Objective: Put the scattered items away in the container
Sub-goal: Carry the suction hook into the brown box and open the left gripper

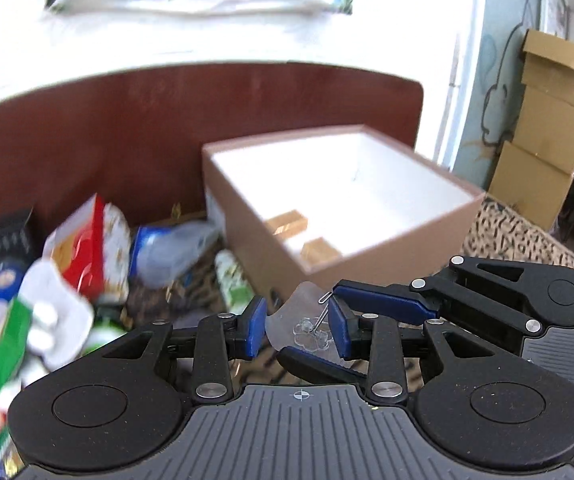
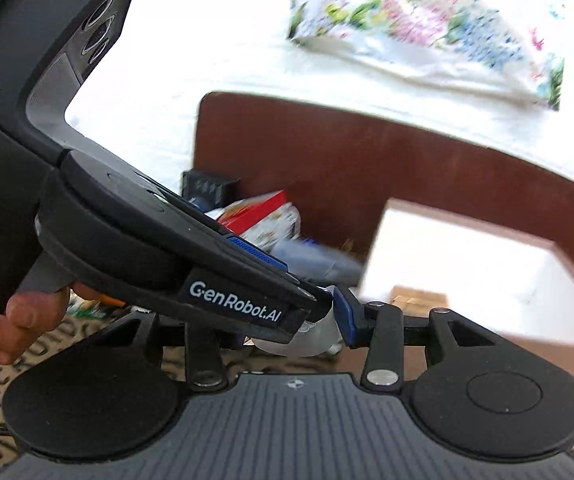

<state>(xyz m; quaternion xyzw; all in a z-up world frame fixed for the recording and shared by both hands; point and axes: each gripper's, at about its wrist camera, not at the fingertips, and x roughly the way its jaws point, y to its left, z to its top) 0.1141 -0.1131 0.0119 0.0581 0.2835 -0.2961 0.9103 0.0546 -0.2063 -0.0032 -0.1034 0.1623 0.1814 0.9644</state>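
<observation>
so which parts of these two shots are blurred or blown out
Left wrist view: the pile of colourful snack packets is smeared by motion blur, and the inside of the brown cardboard box is blown out white; the left tool stays sharp. Right wrist view: the floral cloth and box are blurred, and the white background is overexposed.

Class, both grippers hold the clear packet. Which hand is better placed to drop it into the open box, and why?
Probably the right. The right gripper and left gripper both pinch the clear packet, but the box lies towards the right gripper's side, open ahead of it.
</observation>
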